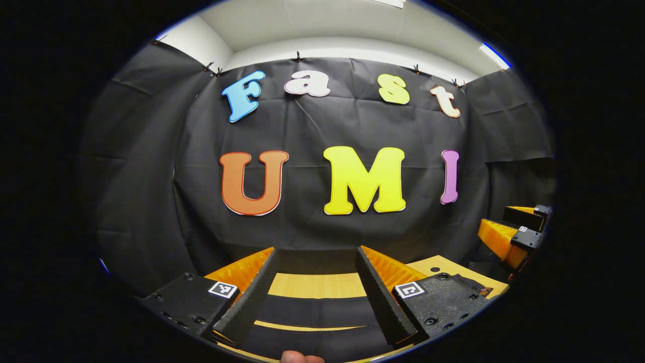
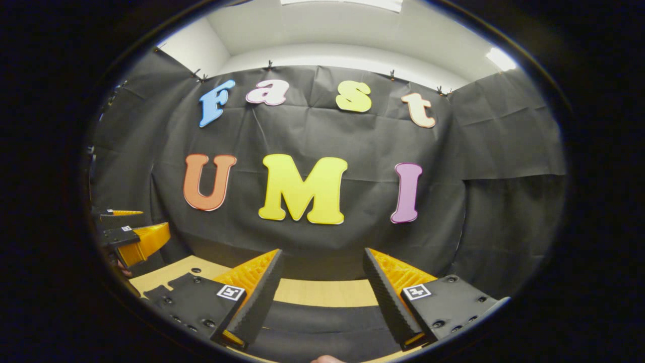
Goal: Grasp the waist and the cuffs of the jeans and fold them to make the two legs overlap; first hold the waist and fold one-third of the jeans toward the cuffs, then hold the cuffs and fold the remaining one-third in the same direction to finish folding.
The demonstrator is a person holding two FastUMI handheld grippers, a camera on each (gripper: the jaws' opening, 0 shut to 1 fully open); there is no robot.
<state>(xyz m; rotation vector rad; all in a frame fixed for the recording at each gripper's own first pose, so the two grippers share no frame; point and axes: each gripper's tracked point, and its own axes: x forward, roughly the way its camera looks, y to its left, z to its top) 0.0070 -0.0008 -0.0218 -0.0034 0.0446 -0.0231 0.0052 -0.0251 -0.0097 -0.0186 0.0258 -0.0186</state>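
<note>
Both grippers held level, aimed at the far cloth wall (image 1: 151, 176). Left gripper (image 1: 316, 262): fingers spread, nothing between them. Right gripper (image 2: 322, 264): fingers likewise spread and empty. Wooden bench (image 1: 315, 285) runs across under the fingers, with a dark band on its near part in both views; cannot tell whether that is the jeans or something else. Waist and cuffs cannot be made out, so the jeans' place is uncertain. A fingertip (image 1: 301, 357) shows at the near edge of the left gripper view. Judgement: nothing grasped, no fold visible; all three folds appear left to do.
</note>
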